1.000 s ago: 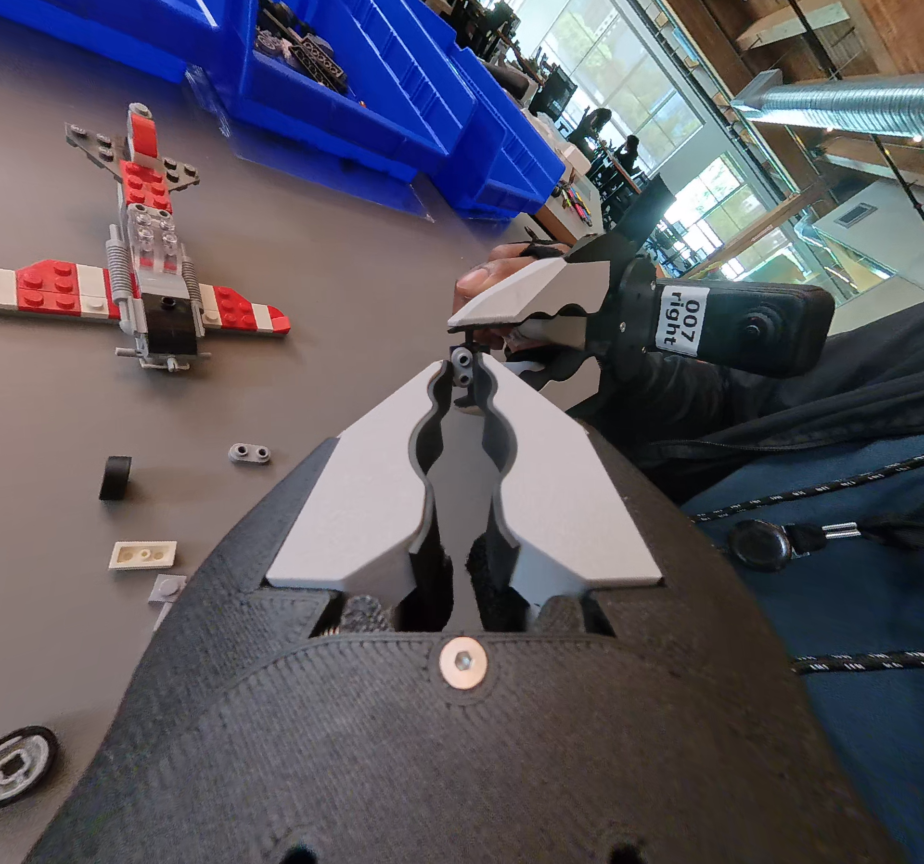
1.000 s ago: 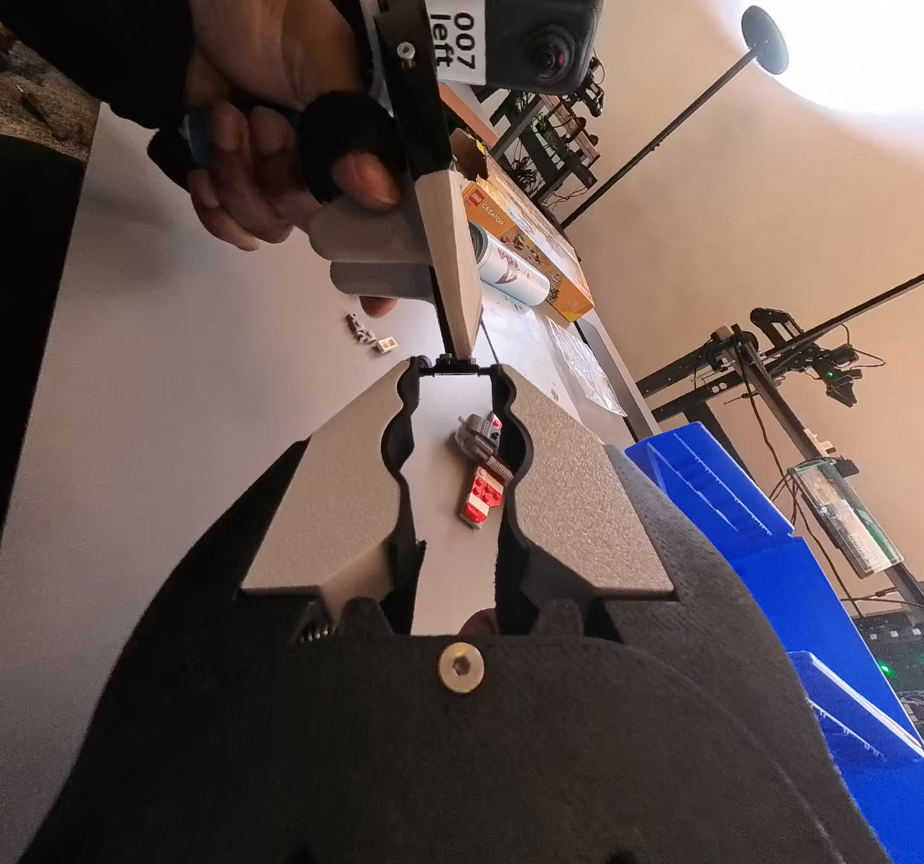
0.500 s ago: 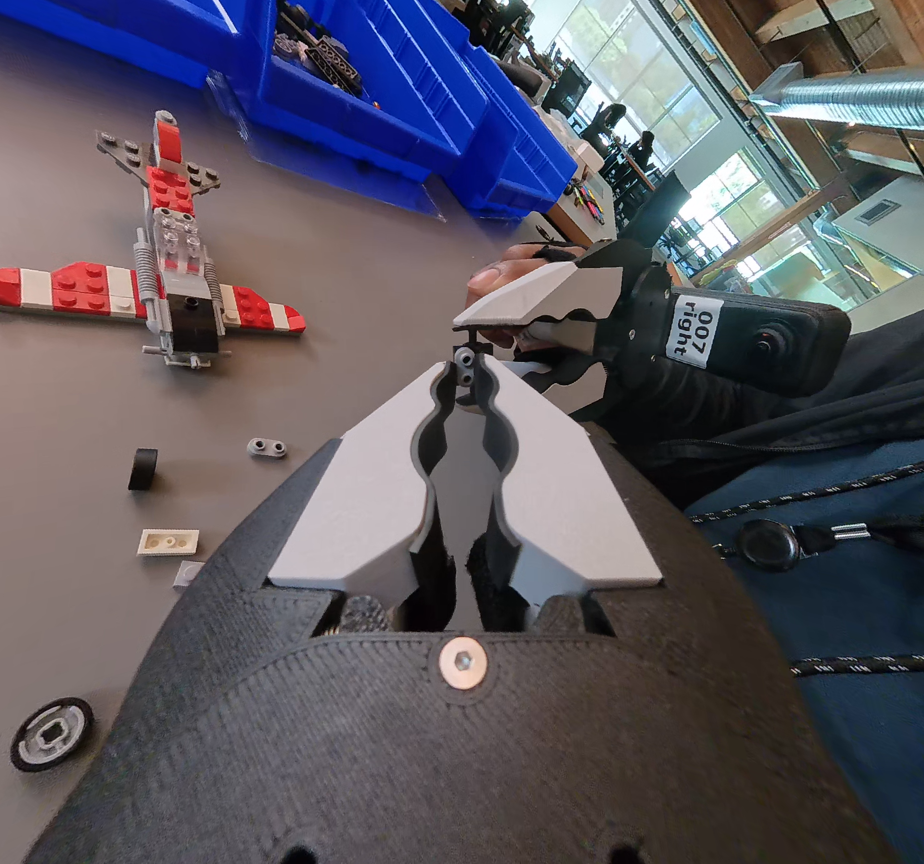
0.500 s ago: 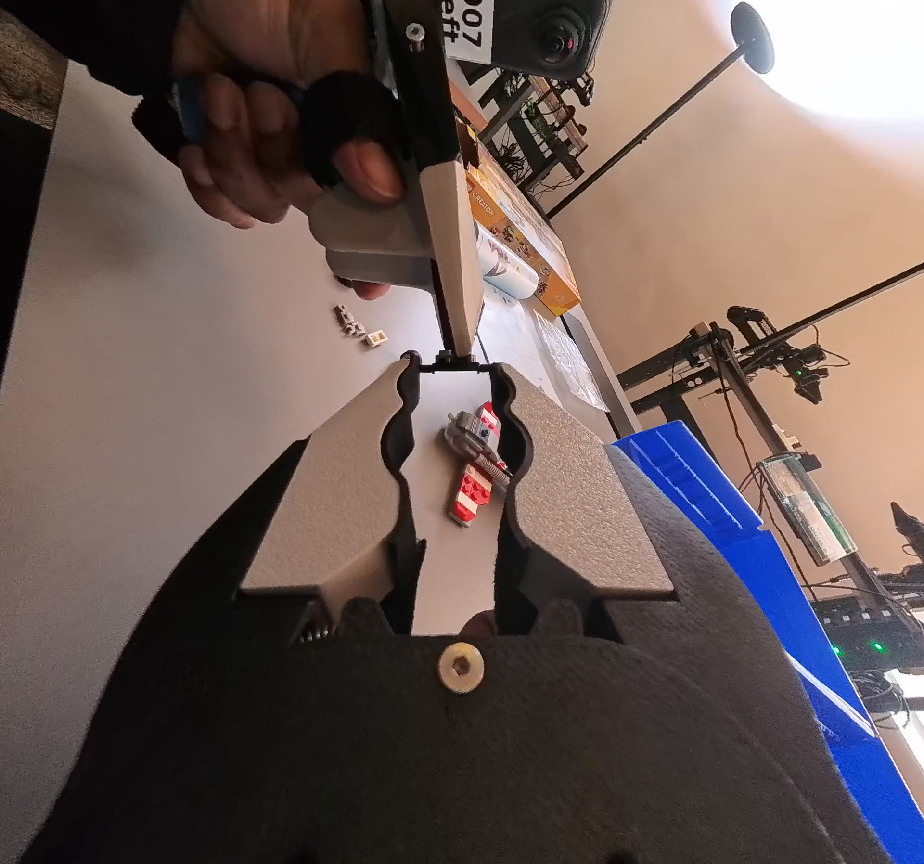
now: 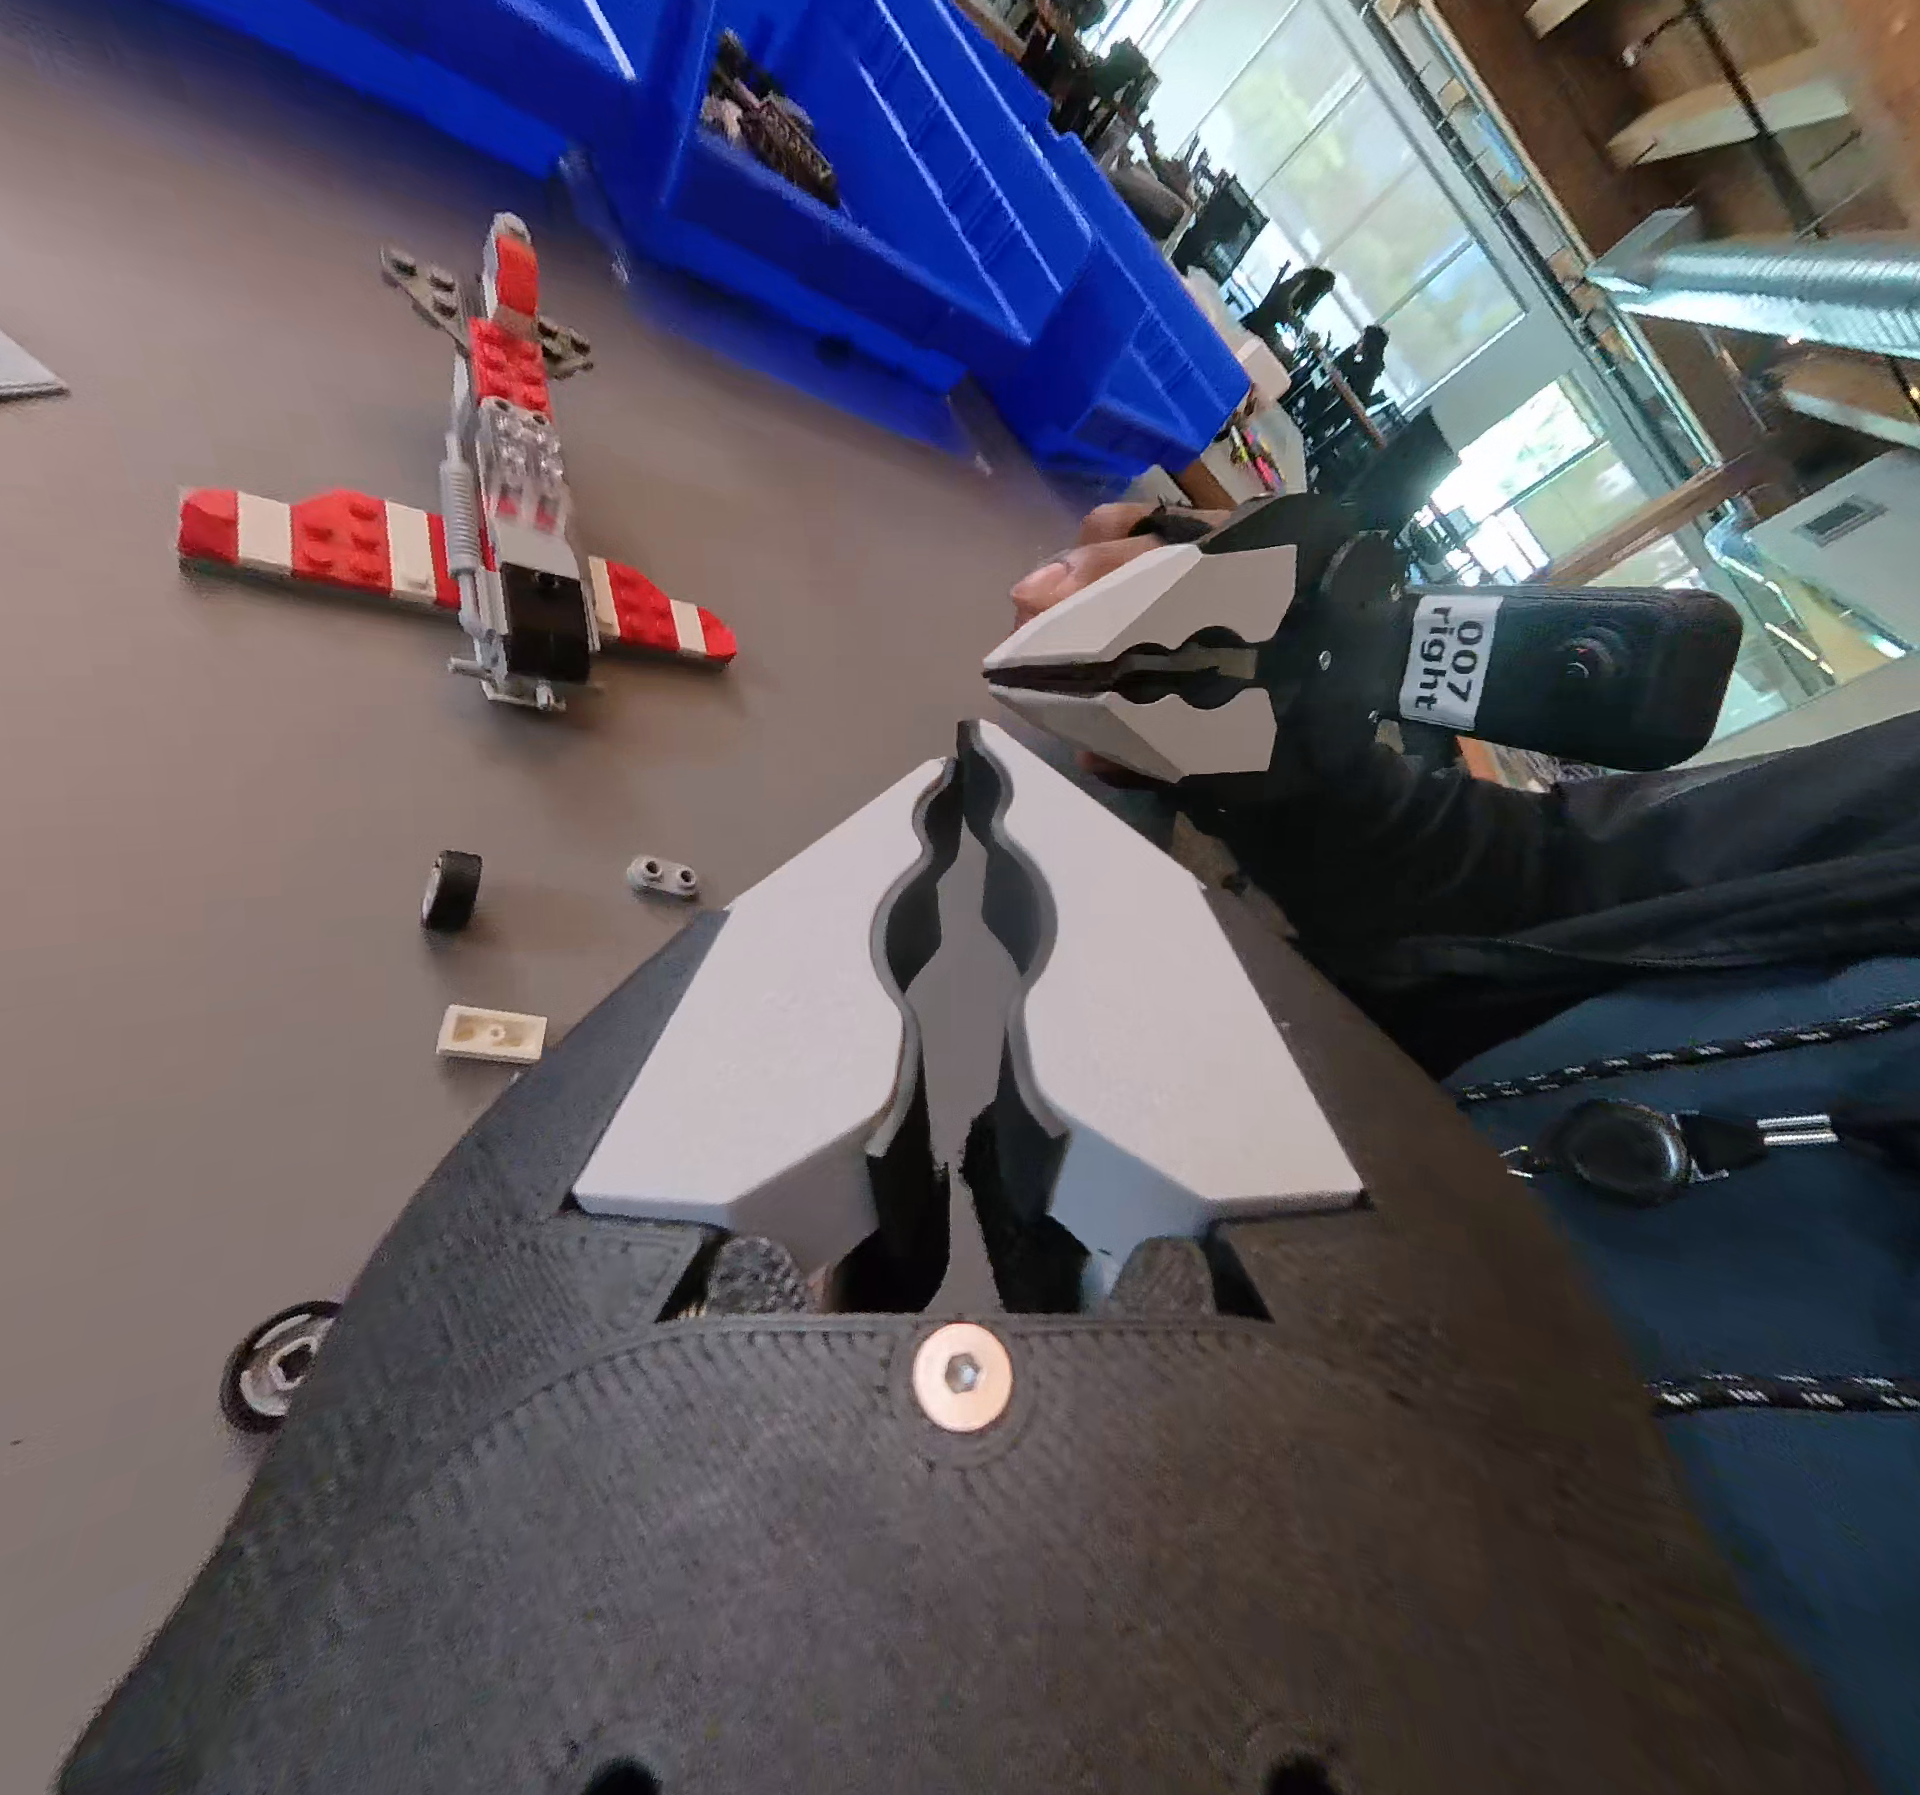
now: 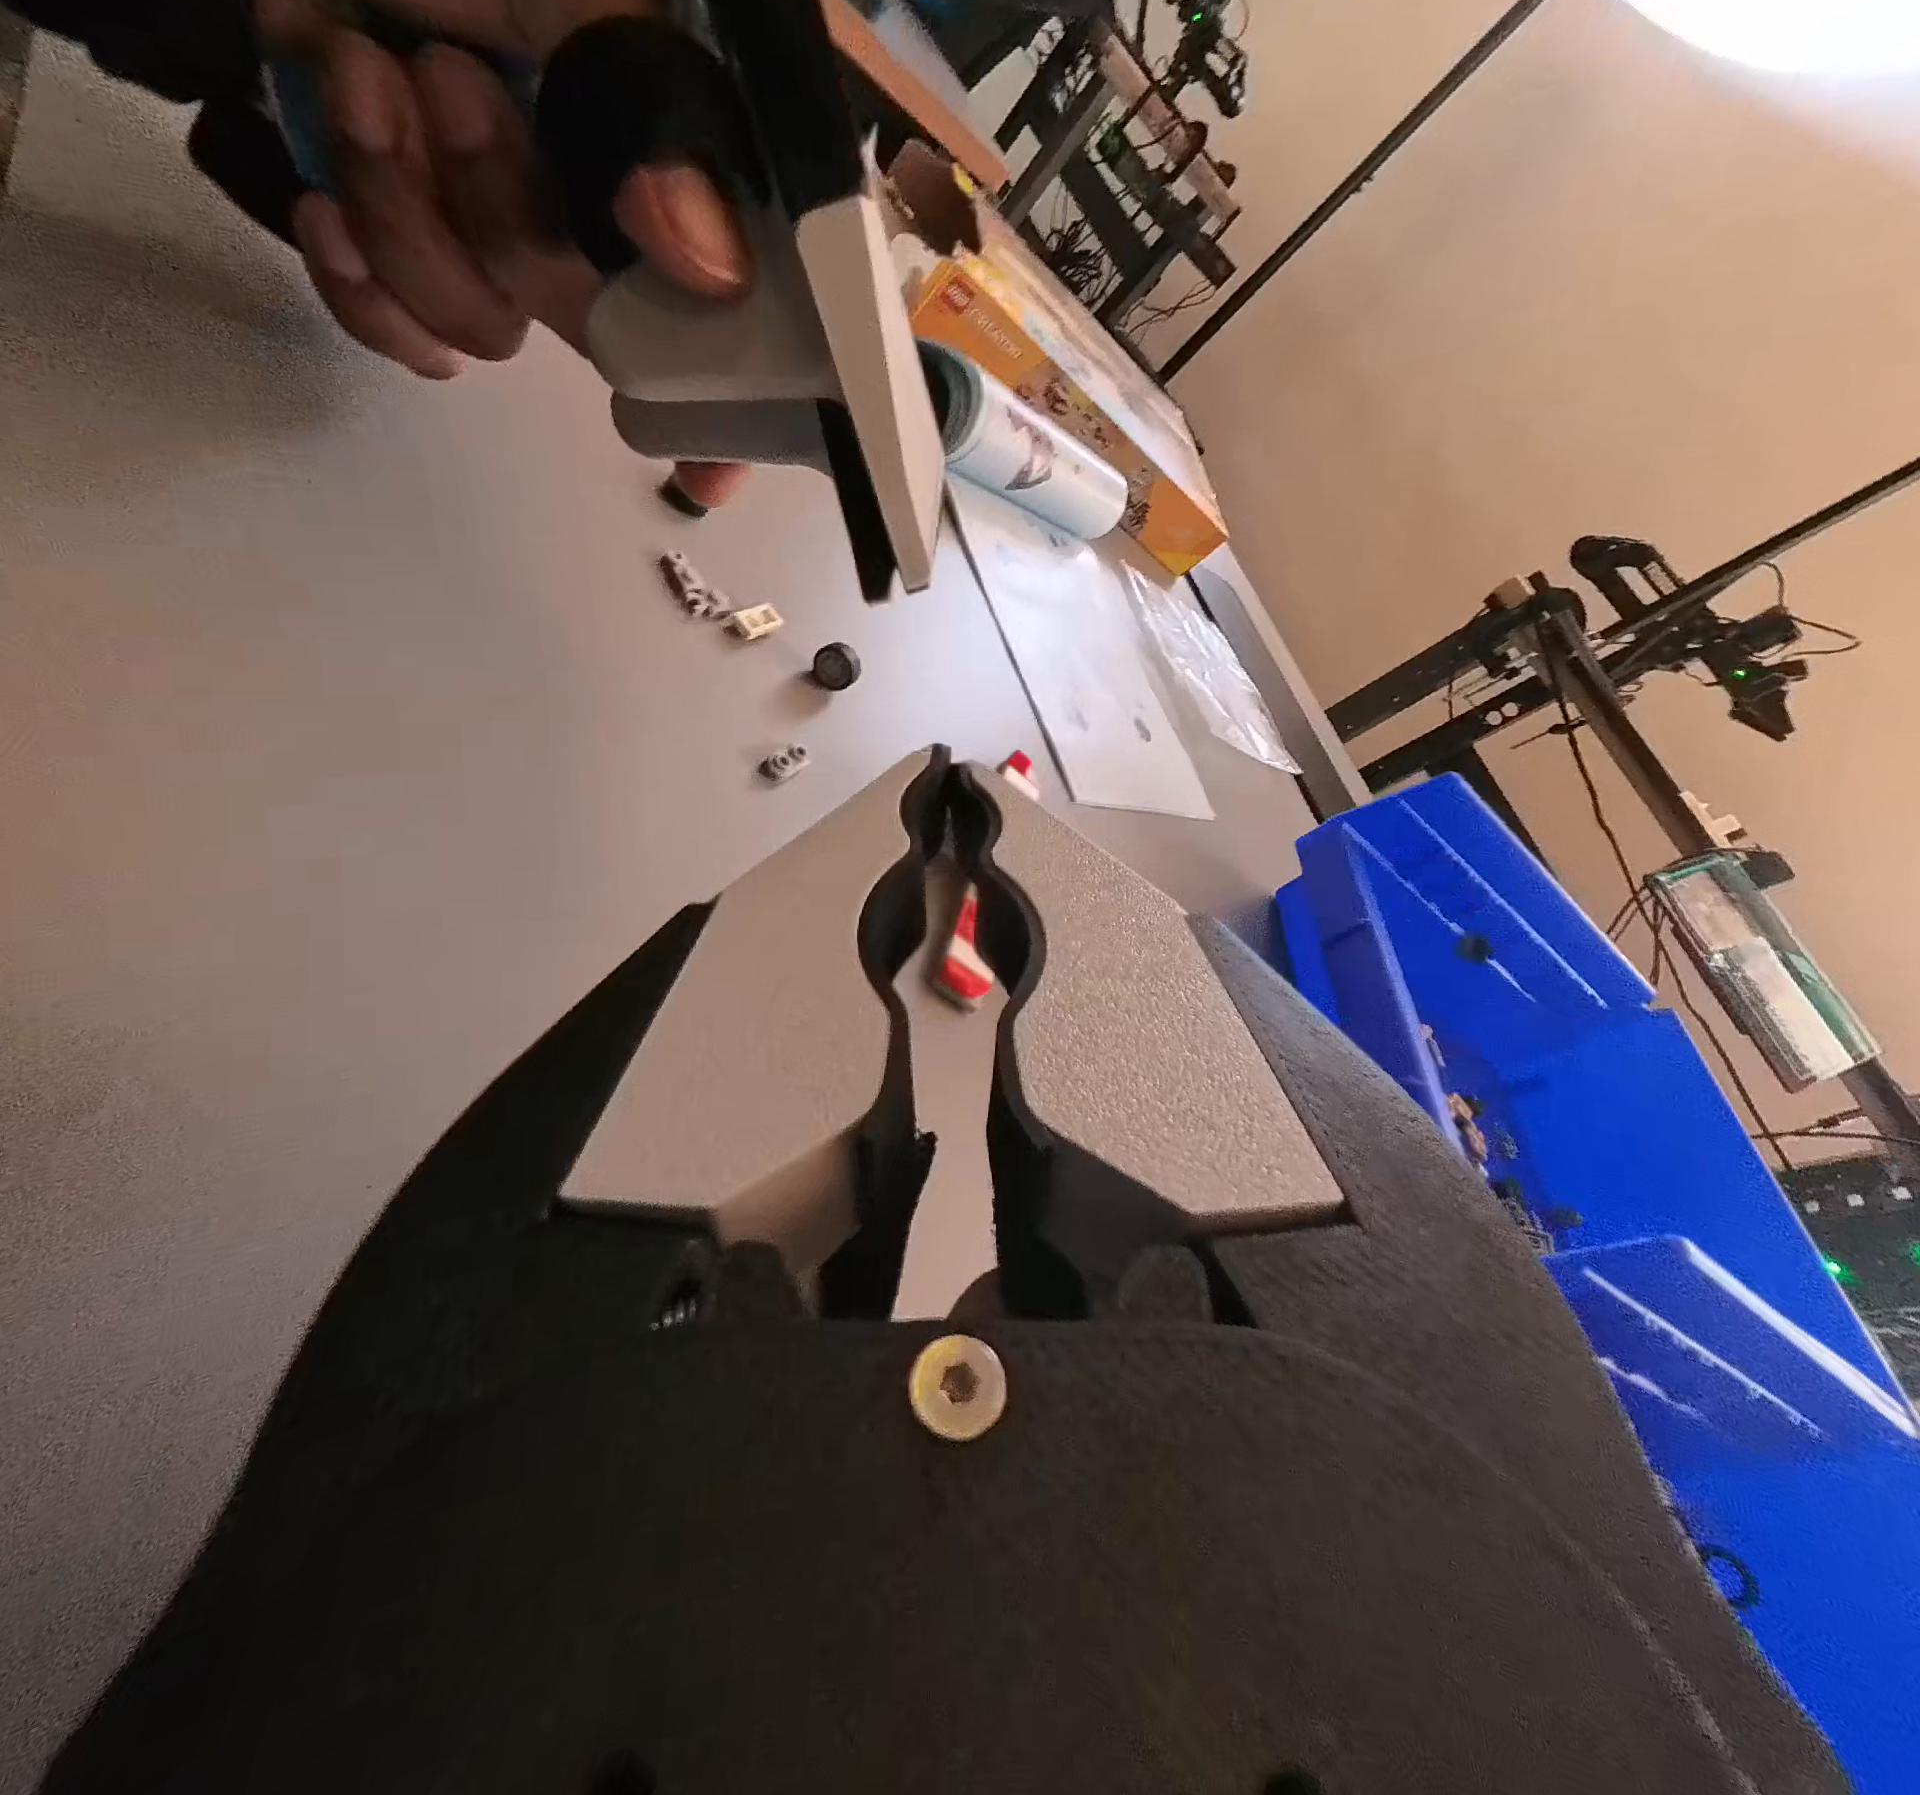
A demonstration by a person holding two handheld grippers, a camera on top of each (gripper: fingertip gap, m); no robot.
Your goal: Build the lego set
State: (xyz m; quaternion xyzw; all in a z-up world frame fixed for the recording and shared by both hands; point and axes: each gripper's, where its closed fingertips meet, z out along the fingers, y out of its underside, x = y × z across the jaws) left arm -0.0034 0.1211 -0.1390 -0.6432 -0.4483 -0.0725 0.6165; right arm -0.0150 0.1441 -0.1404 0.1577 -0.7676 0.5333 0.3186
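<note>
A red, white and grey lego plane [image 5: 509,540] lies flat on the dark table. Part of its wing shows through the finger gap in the right wrist view [image 6: 966,956]. My left gripper [image 5: 968,739] is shut above the table, and no piece shows between its tips. My right gripper [image 5: 995,677] is shut a short way from the left one, tips apart from it. In its own view my right gripper [image 6: 940,771] looks empty. Loose on the table lie a black tyre [image 5: 452,891], a grey two-hole piece [image 5: 663,875], a tan plate [image 5: 491,1031] and a wheel [image 5: 272,1363].
Blue bins [image 5: 831,135] stand behind the plane, one holding dark parts. A lego box [image 6: 1049,363], a rolled booklet [image 6: 1029,462], a paper sheet [image 6: 1091,706] and a plastic bag [image 6: 1205,675] lie at the table's far end. A person's dark sleeve [image 5: 1558,862] fills the right side. The tips of both grippers are at nearly the same place. The tan plate [image 5: 491,1031] lies around 9 cm away from my left fingertips. My right wrist view [image 6: 763,619] looks at it from another angle.
The two grippers, tip to tip on a small grey piece before, have drawn apart. Both fingers have closed tighter, and that piece no longer shows.
</note>
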